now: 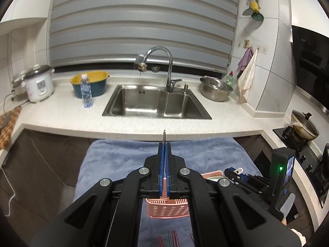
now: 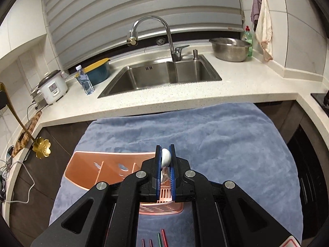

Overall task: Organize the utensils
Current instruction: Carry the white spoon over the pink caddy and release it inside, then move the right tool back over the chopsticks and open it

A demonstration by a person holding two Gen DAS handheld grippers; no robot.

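Observation:
My left gripper (image 1: 164,147) is shut on a thin gold utensil (image 1: 164,136), seen edge-on above the fingertips. In the right wrist view the same gold utensil (image 2: 41,147) hangs at the far left with a flower-shaped end. My right gripper (image 2: 165,151) is shut on a white ceramic spoon (image 2: 165,156) and holds it above the pink utensil basket (image 2: 107,168). The basket (image 1: 166,207) stands on the blue towel (image 1: 123,154) under both grippers. Several coloured chopsticks (image 2: 160,240) lie on the towel (image 2: 226,144) near the front edge.
A steel sink (image 1: 156,103) with a tall faucet (image 1: 164,61) sits in the white counter behind the towel. A water bottle (image 1: 86,91), a yellow-blue basin (image 1: 90,84), a rice cooker (image 1: 39,84) and a steel colander (image 1: 216,89) stand on it. A stove with a pan (image 1: 304,125) is at right.

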